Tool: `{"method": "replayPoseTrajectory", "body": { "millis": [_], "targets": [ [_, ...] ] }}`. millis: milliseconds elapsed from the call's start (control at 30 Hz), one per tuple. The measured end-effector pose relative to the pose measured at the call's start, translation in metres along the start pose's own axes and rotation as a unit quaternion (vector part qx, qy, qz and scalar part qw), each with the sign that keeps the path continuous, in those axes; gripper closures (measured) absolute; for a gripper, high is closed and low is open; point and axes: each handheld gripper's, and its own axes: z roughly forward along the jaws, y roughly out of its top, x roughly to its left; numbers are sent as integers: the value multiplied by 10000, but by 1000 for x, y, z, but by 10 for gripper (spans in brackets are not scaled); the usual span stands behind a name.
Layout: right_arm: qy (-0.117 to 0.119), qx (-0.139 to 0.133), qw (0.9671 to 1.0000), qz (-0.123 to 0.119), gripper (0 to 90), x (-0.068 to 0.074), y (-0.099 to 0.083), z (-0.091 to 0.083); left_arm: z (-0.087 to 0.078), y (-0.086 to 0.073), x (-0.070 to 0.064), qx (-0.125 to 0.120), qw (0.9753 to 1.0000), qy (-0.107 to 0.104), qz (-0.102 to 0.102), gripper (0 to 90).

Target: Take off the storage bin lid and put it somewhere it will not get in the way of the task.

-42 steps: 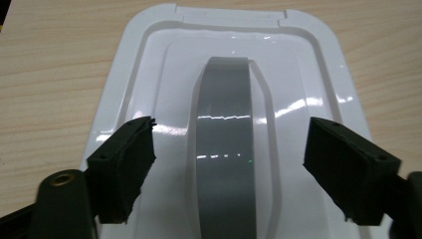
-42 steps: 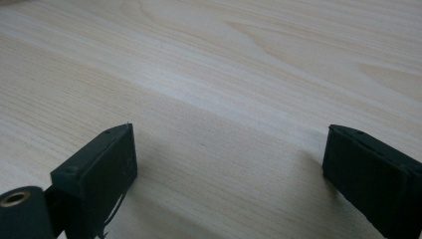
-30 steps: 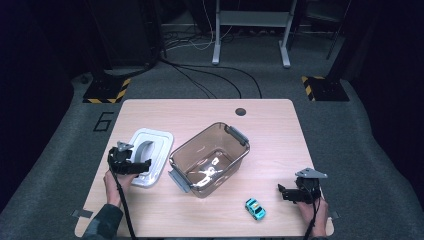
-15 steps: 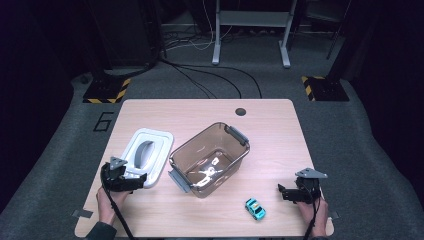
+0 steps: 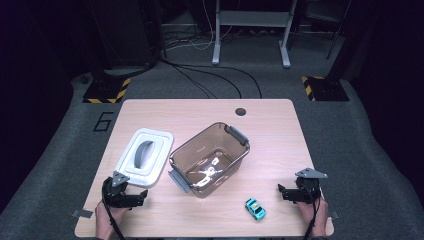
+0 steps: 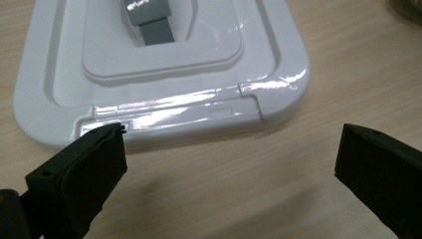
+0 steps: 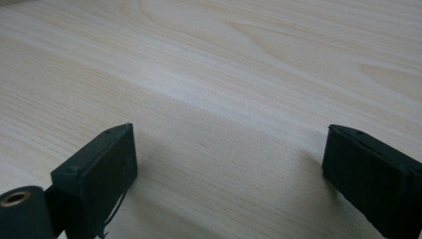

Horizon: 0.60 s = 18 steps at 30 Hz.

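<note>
A single digit, "6" [image 5: 102,121], is showing on the grey carpet [image 5: 75,135] just beside the left edge of the table [image 5: 200,112], in dark outline strokes. No lettering, label or brand is reading legibly on any other thing in the high view or the two gripper views.

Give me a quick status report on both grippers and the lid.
Left gripper open, jaws just short of the white lid. Right gripper open over bare table. Lid flat beside the brown bin. Nothing in the way.
</note>
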Motion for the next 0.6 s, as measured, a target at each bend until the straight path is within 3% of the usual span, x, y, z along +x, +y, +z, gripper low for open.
{"method": "replayPoseTrajectory", "body": {
  "millis": [67,233,600],
  "targets": [
    [0,-1,10000,-1,64,0,0,0,5,-4,0,83,10000,-40,-4,0],
    [-1,-4,10000,-2,65,0,0,0,6,-11,2,-123,9999,-69,-27,0],
    [-2,-7,10000,-2,65,0,0,0,9,-7,4,-93,9999,-121,21,0]
  ]
}}
